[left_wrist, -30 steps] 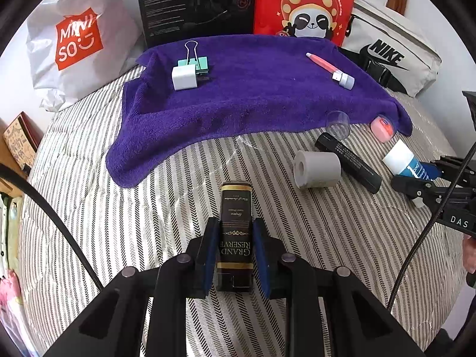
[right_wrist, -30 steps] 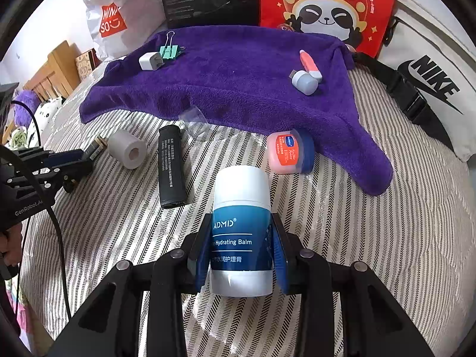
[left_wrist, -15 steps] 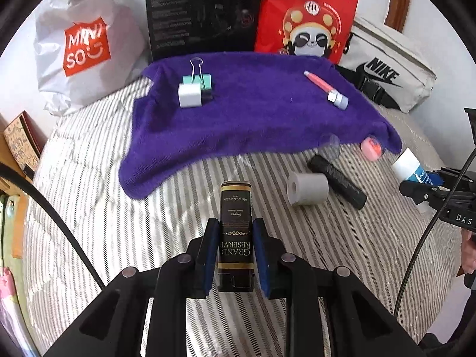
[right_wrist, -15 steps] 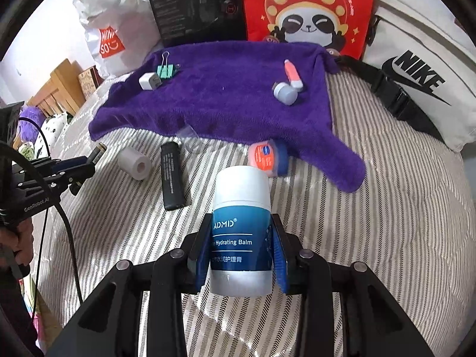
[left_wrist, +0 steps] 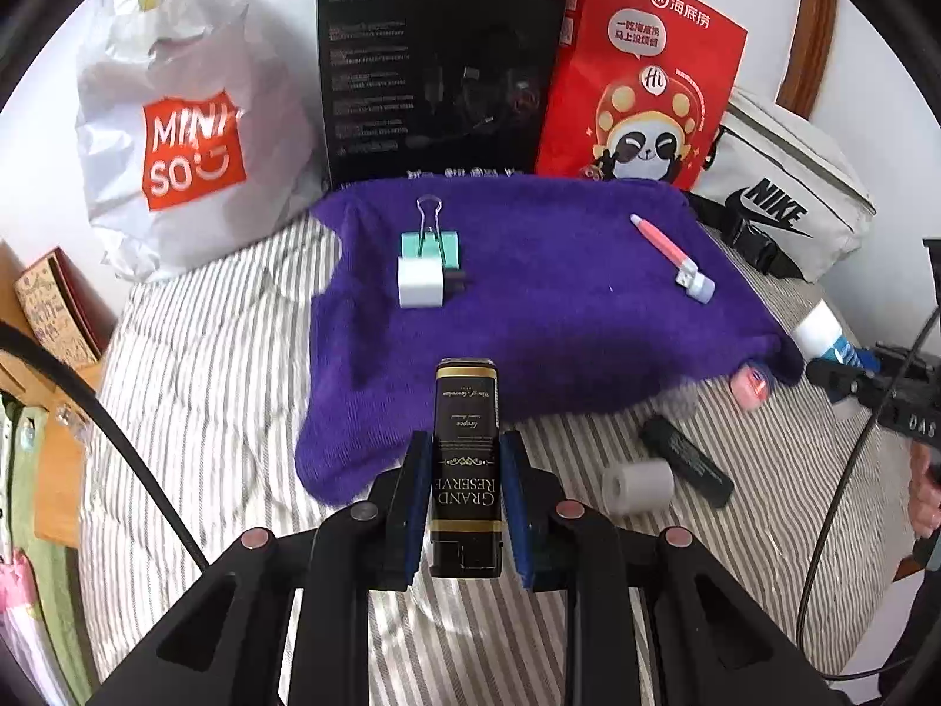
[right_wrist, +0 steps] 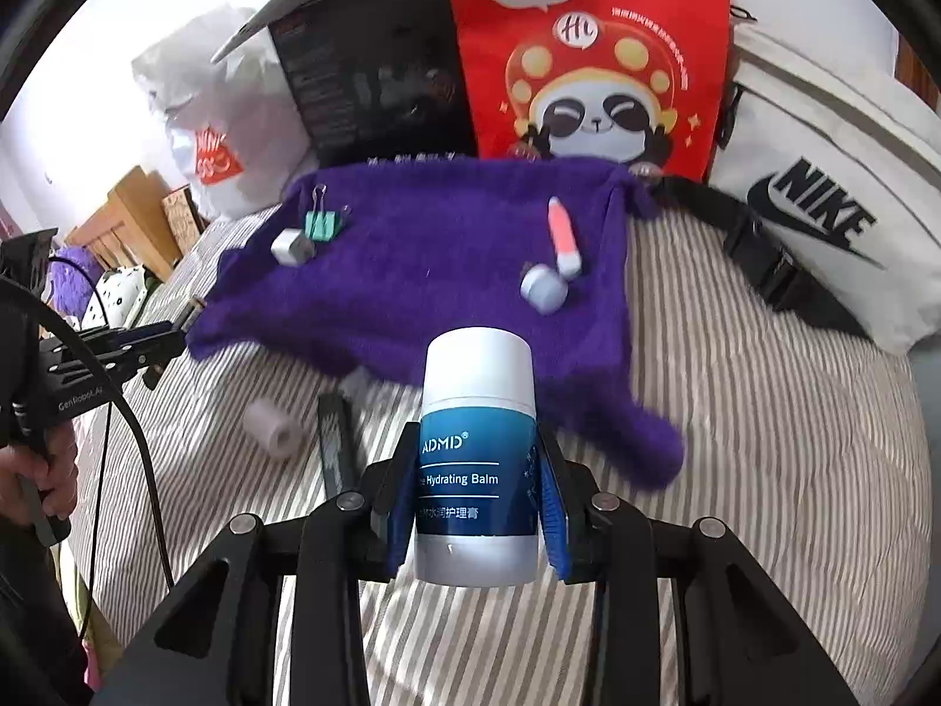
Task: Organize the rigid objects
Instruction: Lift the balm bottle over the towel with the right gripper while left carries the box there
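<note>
Two grippers, two catches, held above a striped bed (left_wrist: 194,388).

The left gripper (left_wrist: 464,506) has its jaws pinching a black "Grand Reserve" tin (left_wrist: 466,459); the right gripper (right_wrist: 476,500) has its jaws clamped on a white-and-blue hydrating balm tube (right_wrist: 477,447). On the purple towel (left_wrist: 559,317) lie a white plug (left_wrist: 420,289) touching a teal binder clip (left_wrist: 432,244), and a pink pen (left_wrist: 658,238). A grey roll (left_wrist: 638,487), a black tube (left_wrist: 685,460) and what seems a pink jar (left_wrist: 750,387) rest on the bed by the towel's edge.

black tin (left_wrist: 466,459) clamped upright, white-blue balm stick (right_wrist: 476,459) clamped upright
</note>
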`<state>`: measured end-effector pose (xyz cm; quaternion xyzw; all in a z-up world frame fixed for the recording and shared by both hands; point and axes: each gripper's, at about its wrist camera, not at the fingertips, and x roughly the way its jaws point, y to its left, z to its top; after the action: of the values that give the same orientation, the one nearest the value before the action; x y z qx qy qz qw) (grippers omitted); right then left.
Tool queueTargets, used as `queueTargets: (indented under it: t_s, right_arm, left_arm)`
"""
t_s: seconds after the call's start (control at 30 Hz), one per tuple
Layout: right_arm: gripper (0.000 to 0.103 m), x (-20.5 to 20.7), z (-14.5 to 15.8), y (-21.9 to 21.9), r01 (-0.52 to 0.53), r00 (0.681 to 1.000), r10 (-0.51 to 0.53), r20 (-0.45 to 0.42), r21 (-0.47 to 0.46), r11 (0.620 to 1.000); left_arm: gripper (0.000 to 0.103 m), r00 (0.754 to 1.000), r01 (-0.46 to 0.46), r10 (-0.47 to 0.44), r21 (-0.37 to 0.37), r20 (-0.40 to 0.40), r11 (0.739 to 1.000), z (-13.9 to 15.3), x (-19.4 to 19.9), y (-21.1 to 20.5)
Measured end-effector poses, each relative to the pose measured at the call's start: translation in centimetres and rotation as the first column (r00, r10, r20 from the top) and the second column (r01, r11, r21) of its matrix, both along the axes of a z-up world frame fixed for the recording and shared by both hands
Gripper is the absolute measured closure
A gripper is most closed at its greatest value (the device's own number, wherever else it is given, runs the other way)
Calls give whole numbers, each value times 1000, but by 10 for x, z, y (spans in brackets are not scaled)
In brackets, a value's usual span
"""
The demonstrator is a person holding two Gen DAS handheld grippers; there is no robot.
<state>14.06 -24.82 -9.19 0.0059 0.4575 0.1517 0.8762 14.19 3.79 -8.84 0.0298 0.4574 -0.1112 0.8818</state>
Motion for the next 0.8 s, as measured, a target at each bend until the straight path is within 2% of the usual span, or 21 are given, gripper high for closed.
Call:
queueTargets:
  t_s: [0.33, 0.5, 0.8]
  right_arm:
    - [67, 57, 2, 2, -16, 1000, 16, -14, -24, 1000]
    - [67, 82, -10, 10, -49, 997, 48, -55, -16, 999]
    - [67, 112, -35, 34, -128, 987, 116, -112, -104, 986]
  left_arm:
    - [81, 1000, 3, -3, -5, 1, 1000, 5, 36, -1]
    - [81, 1000, 19, -19, -8, -8, 1000, 0, 57, -5]
    - [81, 999, 31, -31, -24, -29, 999, -12, 80, -10]
